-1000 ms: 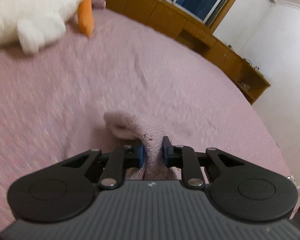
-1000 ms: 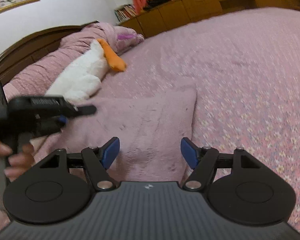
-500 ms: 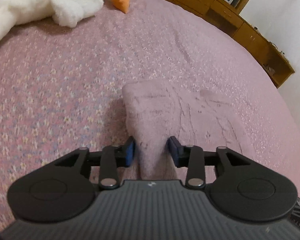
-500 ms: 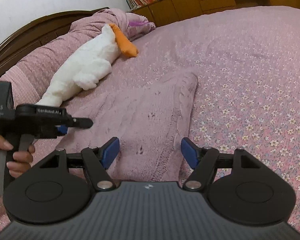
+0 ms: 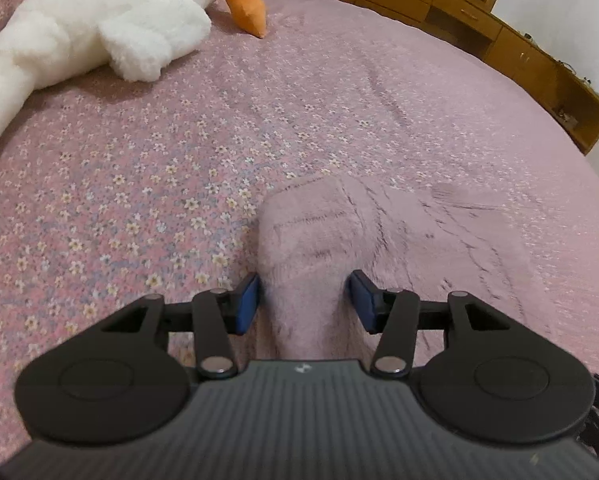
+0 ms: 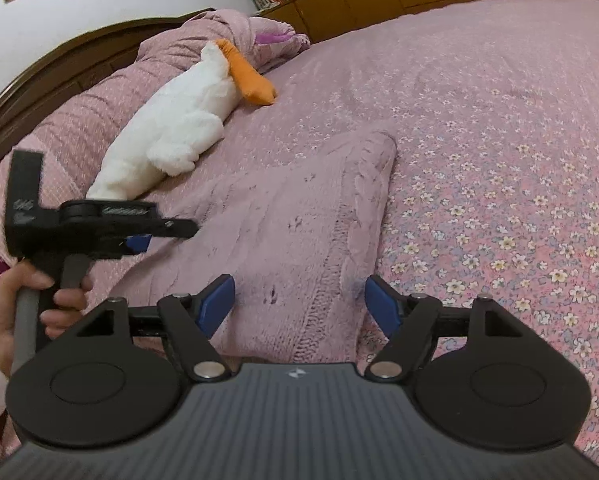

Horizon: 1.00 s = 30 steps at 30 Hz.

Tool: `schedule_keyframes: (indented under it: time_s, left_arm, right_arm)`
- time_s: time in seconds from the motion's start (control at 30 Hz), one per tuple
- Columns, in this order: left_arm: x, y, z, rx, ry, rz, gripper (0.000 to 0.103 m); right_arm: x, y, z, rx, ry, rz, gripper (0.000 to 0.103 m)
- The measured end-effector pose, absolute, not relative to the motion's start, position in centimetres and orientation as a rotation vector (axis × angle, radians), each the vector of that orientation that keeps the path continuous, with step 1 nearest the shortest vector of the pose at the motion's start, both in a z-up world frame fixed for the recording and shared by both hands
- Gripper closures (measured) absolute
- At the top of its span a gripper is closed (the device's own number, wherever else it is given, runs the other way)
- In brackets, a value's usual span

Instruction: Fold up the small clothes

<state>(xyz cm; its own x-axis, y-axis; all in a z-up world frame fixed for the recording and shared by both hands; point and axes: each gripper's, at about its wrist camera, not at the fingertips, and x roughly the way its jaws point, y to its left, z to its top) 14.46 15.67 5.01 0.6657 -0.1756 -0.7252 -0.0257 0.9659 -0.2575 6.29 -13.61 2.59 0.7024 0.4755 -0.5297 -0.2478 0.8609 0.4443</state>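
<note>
Pink knit garment between opening left tool pads, released.

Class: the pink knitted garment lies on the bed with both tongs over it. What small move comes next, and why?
Probably draw the left tongs back: their jaws are opening off the knitted garment's corner, which now rests folded on the bed.

From the sweater, the bed lies open from twelve to four o'clock. A plush duck blocks eleven o'clock. Heaped bedding rises behind it.
</note>
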Motion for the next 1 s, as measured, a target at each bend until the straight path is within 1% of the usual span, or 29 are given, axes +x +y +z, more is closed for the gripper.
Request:
schedule_keyframes:
  time_s: [0.03,0.1,0.2,0.33,0.4,0.47,0.5,1.0]
  left_arm:
    - [14.0,15.8,5.3,-0.263,0.848,-0.088,0.048]
    - [13.4,15.9,5.7,-0.268,0.859,-0.1,0.038]
    - [12.4,15.6,6.2,-0.251,0.864,-0.11,0.032]
    - [11.1,14.9,6.5,-0.208,0.873,-0.1,0.032]
    - [11.0,14.8,6.5,-0.205,0.872,-0.104,0.032]
    - [10.9,14.8,6.4,-0.204,0.867,-0.106,0.028]
    - [10.8,14.8,6.4,-0.203,0.864,-0.105,0.027]
    - [11.1,14.9,5.4,-0.232,0.889,-0.117,0.027]
  right_arm:
    - [6.4,-13.8,2.6,0.367,0.681,0.409,0.022]
    - [6.8,-14.4,2.5,0.396,0.685,0.406,0.019]
    - [7.4,-15.0,2.4,0.43,0.704,0.404,0.018]
    - [7.9,-15.4,2.2,0.448,0.715,0.39,0.017]
    - [8.2,-15.6,2.1,0.463,0.723,0.388,0.014]
    - [8.5,-15.8,2.0,0.481,0.738,0.403,0.013]
    - [8.7,-15.9,1.9,0.487,0.748,0.411,0.013]
    - [10.2,-16.2,1.1,0.541,0.804,0.409,0.012]
